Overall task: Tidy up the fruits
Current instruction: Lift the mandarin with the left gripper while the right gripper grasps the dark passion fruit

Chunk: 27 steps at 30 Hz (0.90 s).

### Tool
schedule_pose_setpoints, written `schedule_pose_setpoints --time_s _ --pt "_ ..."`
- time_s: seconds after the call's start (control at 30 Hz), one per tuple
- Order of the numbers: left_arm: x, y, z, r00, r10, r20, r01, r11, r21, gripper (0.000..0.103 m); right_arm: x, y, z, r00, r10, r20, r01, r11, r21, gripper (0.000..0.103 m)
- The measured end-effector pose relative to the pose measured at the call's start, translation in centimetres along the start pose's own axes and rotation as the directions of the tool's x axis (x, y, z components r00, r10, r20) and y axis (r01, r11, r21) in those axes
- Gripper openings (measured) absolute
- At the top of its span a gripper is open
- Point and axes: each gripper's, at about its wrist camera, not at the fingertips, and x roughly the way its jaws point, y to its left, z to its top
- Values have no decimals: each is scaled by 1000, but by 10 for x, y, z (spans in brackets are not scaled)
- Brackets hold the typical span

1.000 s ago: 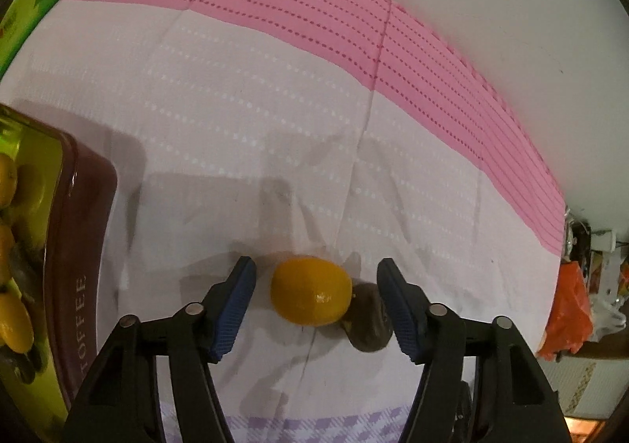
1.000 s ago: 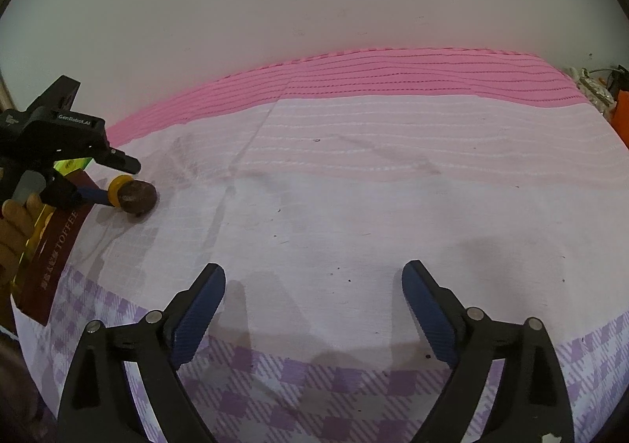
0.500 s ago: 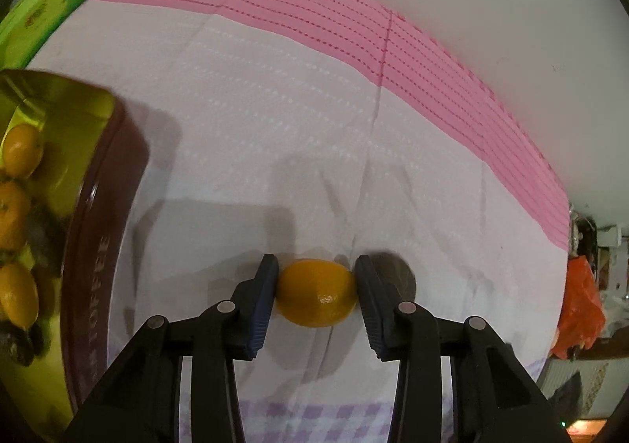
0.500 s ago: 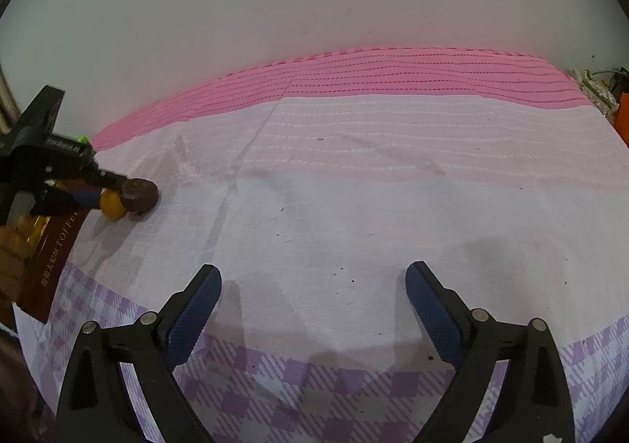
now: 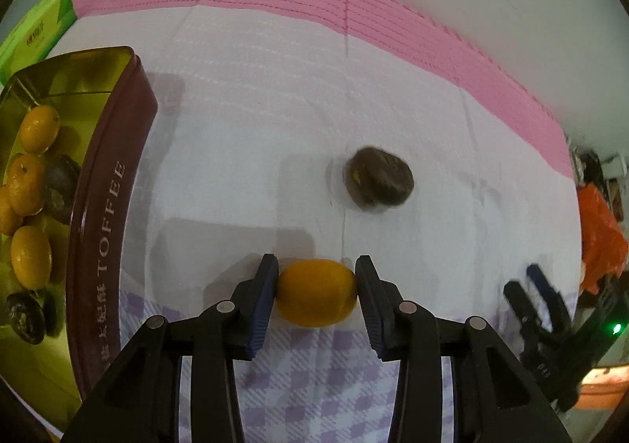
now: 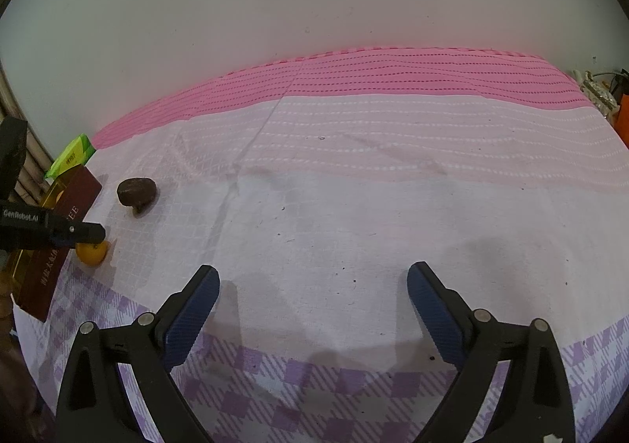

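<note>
- The left gripper (image 5: 316,299) is squeezing an orange fruit (image 5: 316,298) btwn its two blue pads, one pad on each side.
- The fruit is sitting just above the cloth (image 5: 275,109), right beside the tin (image 5: 106,230), on the tin's open-table side.
- The tin is dark red w/ gold inside & the word TOFFEE on its wall.
- Inside the tin, more orange fruits (image 5: 27,258) & some dark brown ones (image 5: 59,183) are lying together.
- A brown fruit (image 5: 379,177) is lying alone on the cloth, away from the tin, past the held fruit. Nothing is touching it.
- A green box (image 5: 37,32) is peeking out behind the tin, at the far end.
- The right gripper (image 6: 312,309) is standing wide, w/ nothing btwn its pads, only bare cloth. It is well away from the tin, over the purple checks.
- From the right side view, the left gripper (image 6: 88,234) is showing right beside the tin (image 6: 59,250), w/ the orange fruit (image 6: 92,252) under its tip. The brown fruit (image 6: 137,193) is a bit farther back, near the tin's far corner.
- The cloth is white in the middle, pink at the far edge & purple checks at the near edge.
</note>
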Motion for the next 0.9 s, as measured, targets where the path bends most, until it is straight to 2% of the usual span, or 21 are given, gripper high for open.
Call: schedule_pose_setpoints --time_s 0.17,0.4,0.6,0.63,0.67,0.73,0.83,0.9 --pt "3 -16 -14 997 52 48 -57 994 92 43 0 0 0 1000 0 0 0 1000 0 96" --pt "7 -27 -30 987 95 127 -116 979 167 43 0 1 -1 1000 -2 -1 2 1000 -1 97" --pt "-2 -21 -50 980 77 183 -115 972 206 42 0 2 -2 1000 -7 -2 7 1000 -6 96" --pt "-7 -19 -54 979 68 191 -106 974 199 42 0 3 -1 1000 -16 -2 16 1000 -10 93" --pt "-18 -17 -57 977 48 206 -88 978 191 42 -1 6 -2 1000 -27 -2 27 999 -21 82" --pt "-35 -18 -61 972 25 232 -70 980 188 42 -2 17 2 999 37 -15 -37 998 -45 68" --pt "-61 -13 -69 967 -25 252 -17 986 165 42 -11 53 13 989 148 15 -144 979 -142 68" --pt "-79 -5 -75 963 -53 266 14 989 145 42 -10 85 24 976 219 16 -210 951 -225 68"
